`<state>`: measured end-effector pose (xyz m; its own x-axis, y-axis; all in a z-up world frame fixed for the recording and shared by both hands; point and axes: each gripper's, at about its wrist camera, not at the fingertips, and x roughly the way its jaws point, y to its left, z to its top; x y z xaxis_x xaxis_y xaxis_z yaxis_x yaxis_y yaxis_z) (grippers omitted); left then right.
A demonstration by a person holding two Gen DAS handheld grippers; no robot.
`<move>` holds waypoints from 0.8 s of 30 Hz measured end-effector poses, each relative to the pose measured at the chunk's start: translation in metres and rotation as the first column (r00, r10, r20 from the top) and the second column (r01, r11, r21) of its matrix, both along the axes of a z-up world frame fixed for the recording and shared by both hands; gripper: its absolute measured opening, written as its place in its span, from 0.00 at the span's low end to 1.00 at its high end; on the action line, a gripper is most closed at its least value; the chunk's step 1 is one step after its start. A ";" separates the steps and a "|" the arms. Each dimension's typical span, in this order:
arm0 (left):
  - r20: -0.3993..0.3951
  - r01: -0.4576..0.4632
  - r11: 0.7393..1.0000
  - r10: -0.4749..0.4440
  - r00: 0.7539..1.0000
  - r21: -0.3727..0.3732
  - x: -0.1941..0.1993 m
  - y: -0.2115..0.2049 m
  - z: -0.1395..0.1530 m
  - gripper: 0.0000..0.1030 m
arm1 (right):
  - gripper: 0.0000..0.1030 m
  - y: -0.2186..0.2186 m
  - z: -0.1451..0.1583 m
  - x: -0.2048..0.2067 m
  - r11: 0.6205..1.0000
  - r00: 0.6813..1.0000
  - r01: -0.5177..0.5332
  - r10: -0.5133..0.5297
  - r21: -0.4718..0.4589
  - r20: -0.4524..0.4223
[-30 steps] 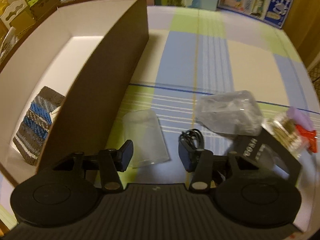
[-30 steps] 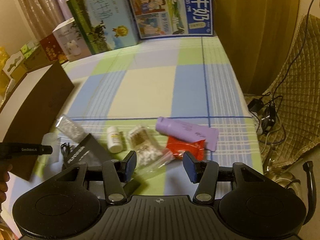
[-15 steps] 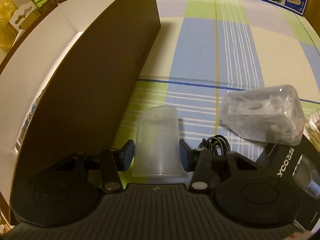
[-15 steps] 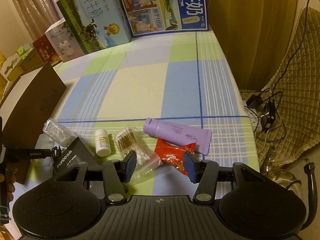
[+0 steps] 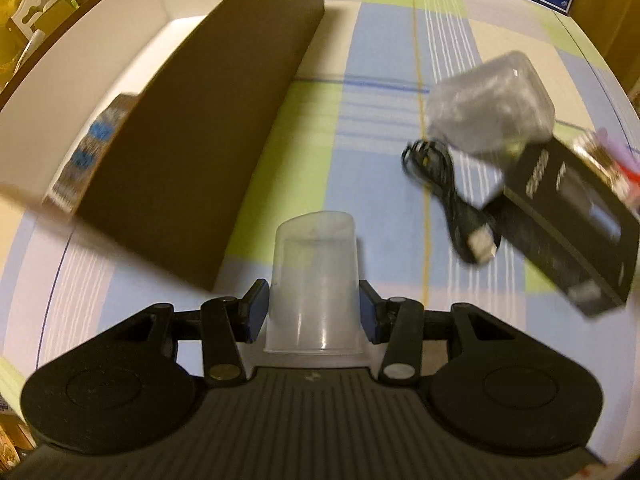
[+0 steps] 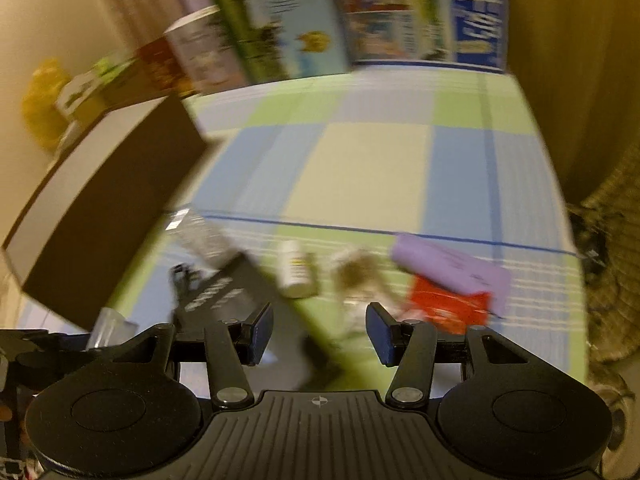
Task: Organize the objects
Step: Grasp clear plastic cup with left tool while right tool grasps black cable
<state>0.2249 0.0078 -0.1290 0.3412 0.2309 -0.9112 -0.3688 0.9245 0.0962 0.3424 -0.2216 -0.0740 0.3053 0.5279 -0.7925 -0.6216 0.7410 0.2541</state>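
Observation:
My left gripper (image 5: 313,311) is shut on a translucent plastic cup (image 5: 314,276) and holds it above the checked tablecloth, beside the brown cardboard box (image 5: 192,152). The box holds a blue-grey woven item (image 5: 90,148). My right gripper (image 6: 319,332) is open and empty above loose items: a black carton (image 6: 224,296), a white pill bottle (image 6: 294,270), a bag of cotton swabs (image 6: 360,276), a purple tube (image 6: 448,264) and a red packet (image 6: 444,306). The cup also shows at the left in the right wrist view (image 6: 110,324).
A clear plastic container (image 5: 492,108), a black USB cable (image 5: 452,200) and the black carton (image 5: 568,216) lie to the right of the left gripper. Milk cartons (image 6: 360,12) stand along the table's far edge. A chair (image 6: 612,264) stands at the right.
My left gripper closed on the cup and lifted it off the cloth, pulling back. My right gripper swung left and the view is blurred with motion; it stays open.

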 end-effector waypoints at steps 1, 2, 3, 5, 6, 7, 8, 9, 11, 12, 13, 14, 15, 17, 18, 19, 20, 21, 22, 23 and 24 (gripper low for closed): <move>0.002 -0.004 1.000 0.004 1.000 0.001 -0.008 0.002 0.001 0.41 | 0.47 0.006 0.000 -0.003 1.000 1.000 -0.024 0.024 0.006 0.003; 0.005 -0.010 1.000 0.010 1.000 0.001 -0.013 0.005 0.000 0.41 | 0.47 0.012 0.000 -0.006 0.999 0.999 -0.050 0.050 0.009 0.007; 0.009 -0.020 1.000 0.020 1.000 0.002 -0.020 0.009 0.000 0.41 | 0.47 0.020 0.000 -0.009 0.997 0.997 -0.081 0.080 0.009 0.015; 0.012 -0.057 0.998 0.057 0.998 0.010 -0.032 0.018 0.000 0.41 | 0.47 0.032 -0.001 -0.014 0.992 0.991 -0.128 0.128 0.008 0.029; 0.016 -0.072 0.997 0.072 0.997 0.004 -0.040 0.023 0.001 0.41 | 0.47 0.039 0.000 -0.015 0.988 0.988 -0.151 0.151 0.006 0.035; 0.030 -0.085 0.996 0.086 0.996 -0.013 -0.047 0.028 0.003 0.41 | 0.47 0.046 0.001 -0.017 0.984 0.983 -0.176 0.176 0.003 0.045; 0.036 -0.103 0.995 0.104 0.994 -0.016 -0.052 0.031 0.004 0.40 | 0.47 0.052 0.002 -0.018 0.980 0.978 -0.201 0.201 0.002 0.056; 0.026 -0.129 0.992 0.129 0.991 0.004 -0.057 0.034 0.004 0.39 | 0.47 0.057 0.003 -0.020 0.975 0.973 -0.223 0.222 0.004 0.065; 0.027 -0.153 0.988 0.153 0.988 0.001 -0.069 0.041 0.005 0.39 | 0.47 0.067 0.006 -0.026 0.964 0.962 -0.267 0.266 0.014 0.068; 0.032 -0.168 0.986 0.168 0.985 -0.005 -0.075 0.045 0.006 0.39 | 0.47 0.073 0.005 -0.030 0.958 0.956 -0.287 0.285 0.015 0.066; 0.033 -0.173 0.985 0.173 0.984 -0.006 -0.081 0.047 0.006 0.39 | 0.47 0.079 0.004 -0.035 0.951 0.949 -0.309 0.308 0.011 0.062; 0.034 -0.177 0.984 0.177 0.984 0.002 -0.087 0.049 0.006 0.39 | 0.47 0.086 0.001 -0.041 0.944 0.942 -0.330 0.329 0.002 0.059; 0.037 -0.182 0.983 0.182 0.983 0.012 -0.091 0.052 0.006 0.39 | 0.46 0.092 -0.001 -0.045 0.940 0.938 -0.341 0.341 -0.010 0.060; 0.042 -0.200 0.980 0.198 0.979 0.025 -0.099 0.059 0.005 0.39 | 0.39 0.107 -0.008 -0.052 0.932 0.930 -0.363 0.364 -0.027 0.059; 0.045 -0.215 0.976 0.213 0.976 0.029 -0.101 0.064 0.004 0.39 | 0.34 0.112 -0.012 -0.054 0.930 0.928 -0.367 0.368 -0.031 0.054; 0.048 -0.233 0.972 0.231 0.972 0.033 -0.105 0.070 0.006 0.39 | 0.34 0.120 -0.015 -0.055 0.928 0.927 -0.370 0.372 -0.038 0.051; 0.050 -0.250 0.968 0.248 0.968 0.039 -0.109 0.076 0.007 0.39 | 0.33 0.127 -0.019 -0.055 0.926 0.925 -0.374 0.376 -0.044 0.051; 0.053 -0.262 0.964 0.260 0.964 0.045 -0.113 0.081 0.007 0.39 | 0.33 0.134 -0.023 -0.056 0.927 0.926 -0.372 0.374 -0.056 0.052; 0.058 -0.280 0.959 0.277 0.959 0.052 -0.116 0.088 0.007 0.39 | 0.33 0.141 -0.027 -0.055 0.927 0.927 -0.367 0.372 -0.075 0.056; 0.062 -0.291 0.955 0.288 0.956 0.057 -0.119 0.093 0.007 0.39 | 0.33 0.147 -0.030 -0.055 0.927 0.927 -0.363 0.369 -0.094 0.058; 0.067 -0.302 0.951 0.298 0.952 0.061 -0.121 0.099 0.007 0.39 | 0.33 0.152 -0.034 -0.054 0.927 0.928 -0.359 0.367 -0.112 0.060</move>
<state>0.1039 0.1066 -0.1220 0.2967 0.3931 -0.8703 -0.6349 0.7619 0.1277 0.2880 -0.0693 -0.1081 0.1713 0.5357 -0.8269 -0.8675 0.4798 0.1312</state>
